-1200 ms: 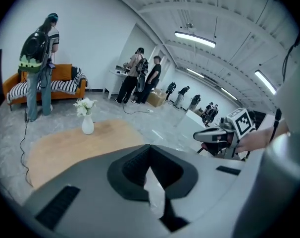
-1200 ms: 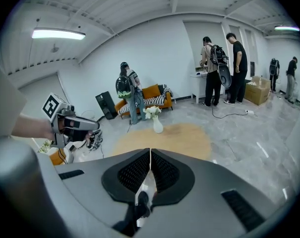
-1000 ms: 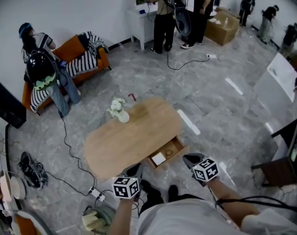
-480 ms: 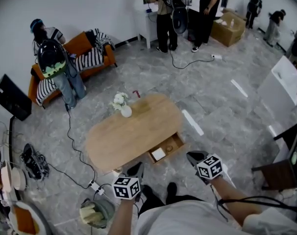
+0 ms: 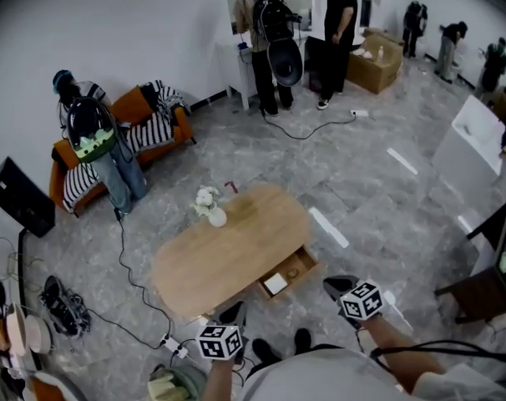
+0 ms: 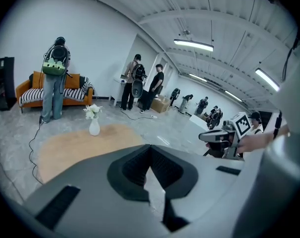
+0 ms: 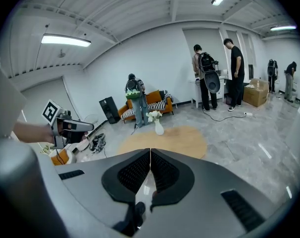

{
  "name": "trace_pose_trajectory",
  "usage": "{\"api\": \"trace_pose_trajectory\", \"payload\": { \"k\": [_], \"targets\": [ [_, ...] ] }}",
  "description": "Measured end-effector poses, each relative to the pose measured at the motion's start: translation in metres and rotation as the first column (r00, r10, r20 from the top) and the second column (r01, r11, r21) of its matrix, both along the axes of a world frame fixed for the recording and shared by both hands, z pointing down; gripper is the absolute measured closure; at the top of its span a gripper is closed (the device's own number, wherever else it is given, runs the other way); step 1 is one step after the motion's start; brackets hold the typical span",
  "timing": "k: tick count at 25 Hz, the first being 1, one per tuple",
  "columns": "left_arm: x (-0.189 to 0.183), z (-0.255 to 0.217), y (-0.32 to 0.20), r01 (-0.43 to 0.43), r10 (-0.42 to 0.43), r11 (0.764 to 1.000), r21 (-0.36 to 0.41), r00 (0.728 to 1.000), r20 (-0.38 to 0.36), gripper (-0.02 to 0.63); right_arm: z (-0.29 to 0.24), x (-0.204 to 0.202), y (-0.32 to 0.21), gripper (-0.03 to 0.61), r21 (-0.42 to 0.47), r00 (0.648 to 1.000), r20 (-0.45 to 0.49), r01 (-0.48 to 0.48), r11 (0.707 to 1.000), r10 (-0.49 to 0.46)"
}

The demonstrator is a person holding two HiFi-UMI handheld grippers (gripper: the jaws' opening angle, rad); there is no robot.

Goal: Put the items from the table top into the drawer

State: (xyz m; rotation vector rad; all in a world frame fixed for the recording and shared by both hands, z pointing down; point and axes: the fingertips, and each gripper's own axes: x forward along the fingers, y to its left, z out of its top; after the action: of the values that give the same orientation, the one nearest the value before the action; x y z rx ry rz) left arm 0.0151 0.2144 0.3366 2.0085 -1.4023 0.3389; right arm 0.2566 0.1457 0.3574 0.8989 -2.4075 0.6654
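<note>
Closed and empty, left claw [image 5: 231, 312] and right claw [image 5: 338, 286] face the tabletop [image 5: 236, 253]; upright vase [image 5: 217, 216] ahead, probably nearer left.

left gripper [image 5: 232, 312] and right gripper [image 5: 336, 285] grey with black ribbed pads [image 6: 132, 167], black-and-white marker cubes [image 5: 220, 342]; light grey shirt [image 5: 320, 378], black shoes [image 5: 302, 339].

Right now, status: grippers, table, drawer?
Left gripper, right gripper shut, empty, short of table. Drawer open, items inside. Flower vase alone on top. Nothing blocking.

Beyond the left hand-held gripper [image 5: 232, 309] and right hand-held gripper [image 5: 334, 281], open surface [image 5: 228, 261] is offered; passage is narrowed only by the far vase [image 5: 217, 216] and the protruding drawer [image 5: 306, 261].
</note>
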Motion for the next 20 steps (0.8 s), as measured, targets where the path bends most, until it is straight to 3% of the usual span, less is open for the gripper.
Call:
{"api": "trace_pose_trajectory", "payload": {
  "k": [20],
  "targets": [
    [0.007,-0.004,-0.043,-0.088,0.088,0.996,0.011,0.996,0.019,0.612,-0.004,-0.015,-0.021,0.545,0.017,1.000,0.000,0.004,1.000,-0.004]
  ]
}}
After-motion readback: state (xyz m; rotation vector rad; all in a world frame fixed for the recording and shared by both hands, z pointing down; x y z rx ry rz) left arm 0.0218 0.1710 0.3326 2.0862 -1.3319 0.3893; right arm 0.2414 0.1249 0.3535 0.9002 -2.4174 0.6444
